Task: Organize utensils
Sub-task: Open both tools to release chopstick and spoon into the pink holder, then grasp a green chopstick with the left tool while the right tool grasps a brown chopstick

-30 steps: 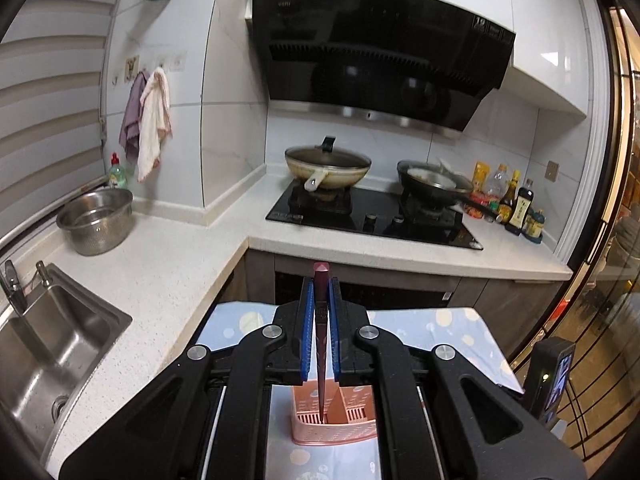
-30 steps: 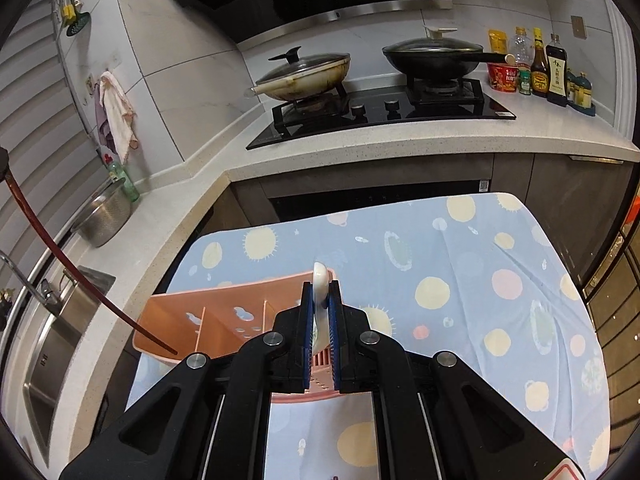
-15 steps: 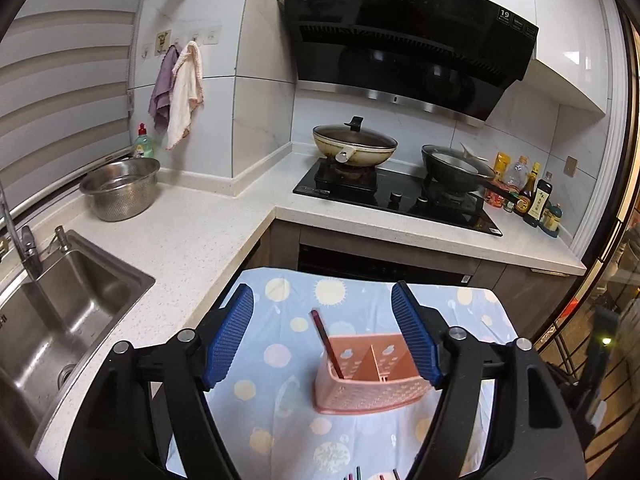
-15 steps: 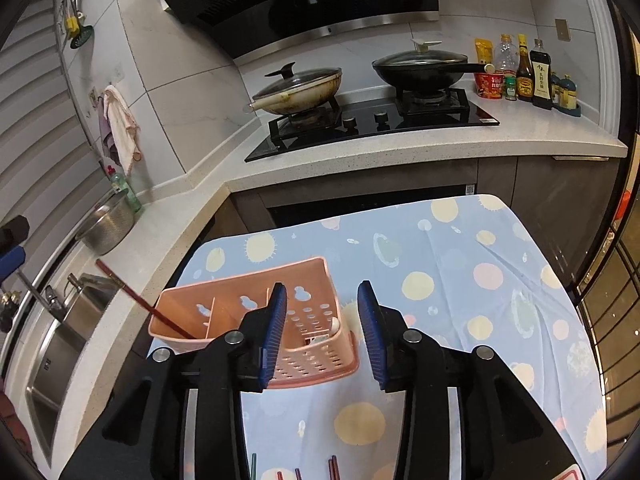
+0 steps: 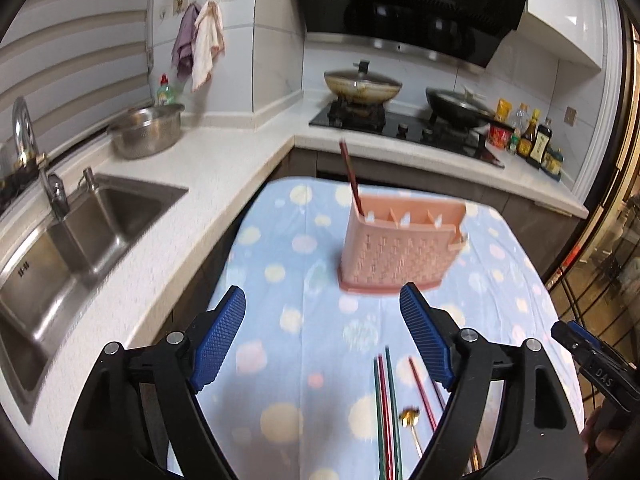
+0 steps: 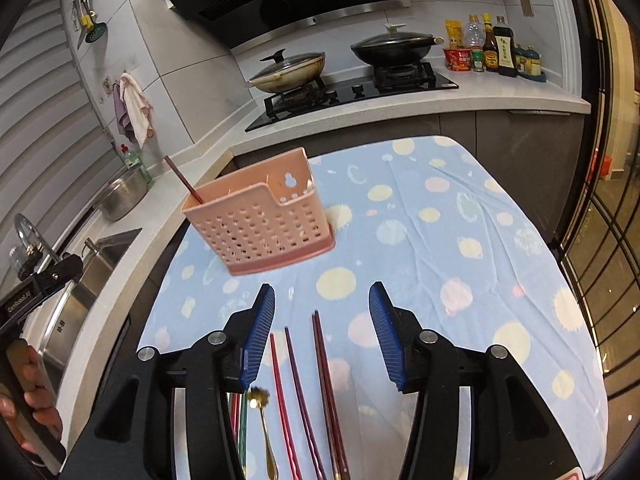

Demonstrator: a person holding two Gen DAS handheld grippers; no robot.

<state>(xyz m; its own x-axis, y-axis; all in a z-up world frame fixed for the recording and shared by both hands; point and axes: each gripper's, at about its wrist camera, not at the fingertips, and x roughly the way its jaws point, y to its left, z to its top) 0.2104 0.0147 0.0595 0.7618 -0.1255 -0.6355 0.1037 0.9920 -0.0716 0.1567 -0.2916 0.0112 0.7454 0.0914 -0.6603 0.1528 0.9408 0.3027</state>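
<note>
Both wrist views, kitchen table. My left gripper (image 5: 323,320) hangs over the near part of the blue tablecloth with pale dots (image 5: 280,264); its blue ribbed pads stand wide apart and are opening further, with nothing between them but cloth. My right gripper (image 6: 322,320) is about half open, its jaws likewise widening and gripping nothing; the tips of the loose chopsticks lie on the cloth below the gap, untouched.

The pink perforated plastic utensil caddy (image 6: 260,224) stands upright on the far-left part of the cloth, near the white countertop (image 5: 168,208). One dark red chopstick (image 5: 350,178) stands in its leftmost compartment, leaning left and rising above the rim. At the right end a pale item shows just above the rim; I cannot tell what it is.

On the near cloth lie the remaining utensils, side by side and pointing away from me: a green chopstick (image 5: 392,392) beside a red one at the left, a small gold-coloured spoon (image 6: 262,420), then several red and purple chopsticks (image 6: 320,380) to its right.

A hand (image 6: 36,396) grasping the left gripper's handle shows at the left edge of the right wrist view.
</note>
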